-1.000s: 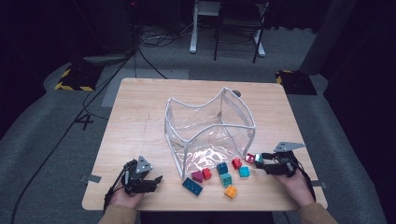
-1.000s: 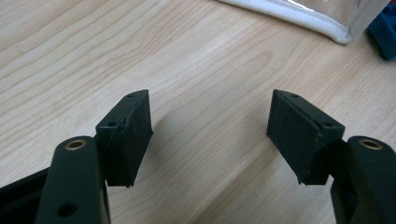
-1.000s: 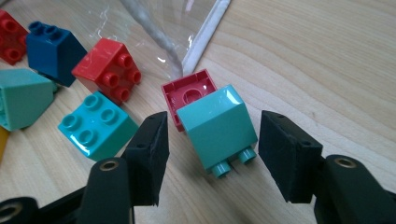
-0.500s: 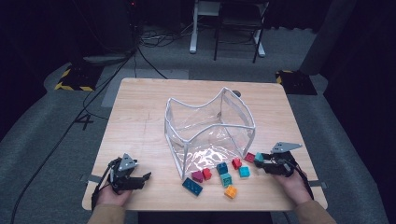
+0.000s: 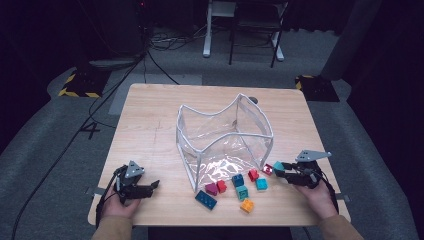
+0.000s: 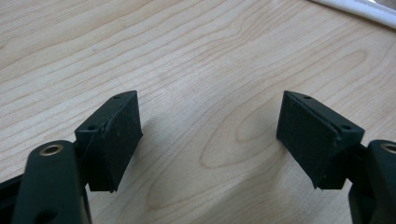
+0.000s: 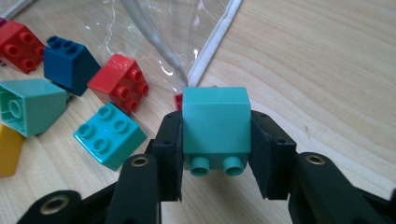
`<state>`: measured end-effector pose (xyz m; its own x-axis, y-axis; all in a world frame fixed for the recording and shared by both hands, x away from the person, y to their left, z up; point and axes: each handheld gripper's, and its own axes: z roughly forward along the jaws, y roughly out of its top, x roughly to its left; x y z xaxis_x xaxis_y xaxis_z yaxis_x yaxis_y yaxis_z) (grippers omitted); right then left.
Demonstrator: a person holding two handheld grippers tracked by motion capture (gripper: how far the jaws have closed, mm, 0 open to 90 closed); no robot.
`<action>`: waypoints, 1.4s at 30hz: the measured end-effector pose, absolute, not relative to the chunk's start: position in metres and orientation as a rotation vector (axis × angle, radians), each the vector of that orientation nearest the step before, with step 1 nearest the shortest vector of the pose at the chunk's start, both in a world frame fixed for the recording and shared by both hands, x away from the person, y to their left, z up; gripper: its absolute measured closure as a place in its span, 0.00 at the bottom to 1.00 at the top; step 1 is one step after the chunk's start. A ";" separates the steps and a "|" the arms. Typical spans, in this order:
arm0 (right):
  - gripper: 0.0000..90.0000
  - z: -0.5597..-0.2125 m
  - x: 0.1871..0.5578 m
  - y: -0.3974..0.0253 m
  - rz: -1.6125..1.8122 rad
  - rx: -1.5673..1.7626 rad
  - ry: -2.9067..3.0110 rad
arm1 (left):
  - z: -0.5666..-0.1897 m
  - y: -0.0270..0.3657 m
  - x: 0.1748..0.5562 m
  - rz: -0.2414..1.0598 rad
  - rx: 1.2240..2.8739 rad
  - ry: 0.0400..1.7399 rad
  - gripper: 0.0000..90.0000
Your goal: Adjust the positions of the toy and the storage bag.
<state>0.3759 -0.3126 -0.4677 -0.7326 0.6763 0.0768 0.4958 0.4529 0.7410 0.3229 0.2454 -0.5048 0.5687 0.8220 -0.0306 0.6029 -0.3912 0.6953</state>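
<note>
Teal block (image 7: 214,125) pinched in my right tool (image 7: 215,154), now lifted just right of clear bag (image 5: 225,135); left tool (image 6: 210,135) spread, unmoved over bare tabletop (image 6: 196,60).

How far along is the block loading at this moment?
Done: nothing seems loaded; the clear bin looks empty. In hand: the right tool grips a teal block near the bin's corner, while the left tool sits open over bare wood. Left: the loose blocks in front of the bin.
</note>
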 end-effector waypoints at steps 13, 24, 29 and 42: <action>0.66 -0.430 0.373 -0.314 1.203 1.005 2.444 | -0.505 0.245 0.325 0.426 2.125 1.148 0.24; 0.66 -0.379 0.376 -0.314 1.275 1.002 2.394 | -0.505 0.245 0.327 0.429 2.123 1.153 0.24; 0.66 -0.357 0.380 -0.313 1.298 0.983 2.373 | -0.505 0.245 0.328 0.429 2.123 1.154 0.24; 0.66 -0.322 0.391 -0.300 1.324 0.917 2.366 | -0.505 0.245 0.328 0.428 2.123 1.153 0.24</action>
